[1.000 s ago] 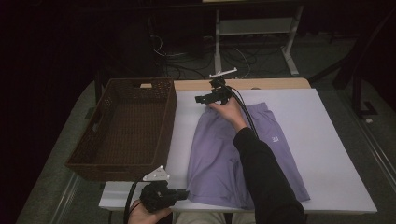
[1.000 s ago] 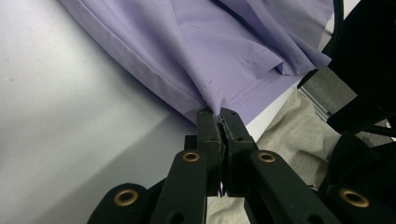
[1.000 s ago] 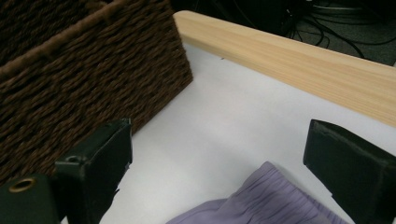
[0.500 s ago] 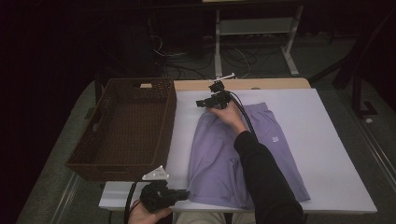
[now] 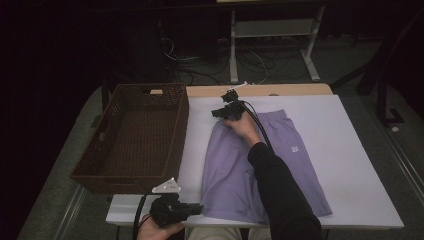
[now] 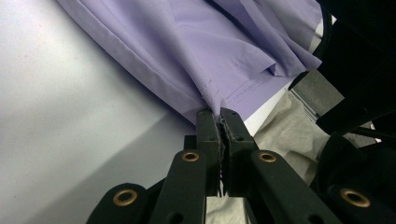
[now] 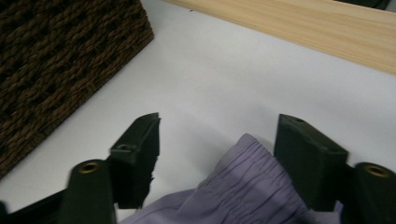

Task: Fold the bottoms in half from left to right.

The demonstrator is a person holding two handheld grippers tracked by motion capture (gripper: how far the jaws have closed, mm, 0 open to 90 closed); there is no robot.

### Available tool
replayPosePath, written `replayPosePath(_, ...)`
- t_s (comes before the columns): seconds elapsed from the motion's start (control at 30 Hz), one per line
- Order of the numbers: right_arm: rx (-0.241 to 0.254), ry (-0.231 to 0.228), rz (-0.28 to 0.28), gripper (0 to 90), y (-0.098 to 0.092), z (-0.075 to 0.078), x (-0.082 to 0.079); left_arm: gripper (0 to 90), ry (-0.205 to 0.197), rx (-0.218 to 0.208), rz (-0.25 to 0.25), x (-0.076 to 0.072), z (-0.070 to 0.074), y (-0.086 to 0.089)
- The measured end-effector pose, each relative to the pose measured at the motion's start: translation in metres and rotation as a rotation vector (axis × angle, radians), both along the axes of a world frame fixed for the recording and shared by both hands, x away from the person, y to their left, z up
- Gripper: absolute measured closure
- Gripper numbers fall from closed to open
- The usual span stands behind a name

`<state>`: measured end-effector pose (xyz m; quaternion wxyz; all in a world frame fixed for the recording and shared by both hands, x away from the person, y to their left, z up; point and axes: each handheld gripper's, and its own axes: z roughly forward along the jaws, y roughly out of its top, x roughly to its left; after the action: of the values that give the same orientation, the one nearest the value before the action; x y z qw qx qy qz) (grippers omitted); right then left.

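Shorts (image 7: 252, 186) between right gripper's (image 7: 217, 158) jaws

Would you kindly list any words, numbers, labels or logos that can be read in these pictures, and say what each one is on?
Small white mark on the purple shorts, on the leg to the right in the high view: too small and blurred to read.
Basket: no text.
White tabletop: no text.
Left gripper and right gripper: no text readable.
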<state>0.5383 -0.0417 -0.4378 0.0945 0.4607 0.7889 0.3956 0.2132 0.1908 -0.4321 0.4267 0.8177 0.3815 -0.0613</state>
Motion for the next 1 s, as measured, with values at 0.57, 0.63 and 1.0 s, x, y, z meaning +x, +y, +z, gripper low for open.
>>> replayPosePath(0.57, -0.061, -0.023, -0.031, 68.1, 0.002, -0.015, 0.004, 87.5, 0.01, -0.004, -0.016, 0.001, -0.001, -0.001)
replayPosePath(0.63, -0.064, -0.023, -0.037, 75.5, 0.002, -0.015, 0.004, 87.7, 0.012, -0.006, -0.02, 0.001, -0.001, -0.001)
replayPosePath(1.0, 0.023, 0.02, -0.058, 85.2, -0.01, -0.004, 0.011, 88.6, -0.03, -0.052, -0.054, -0.003, 0.006, -0.001)
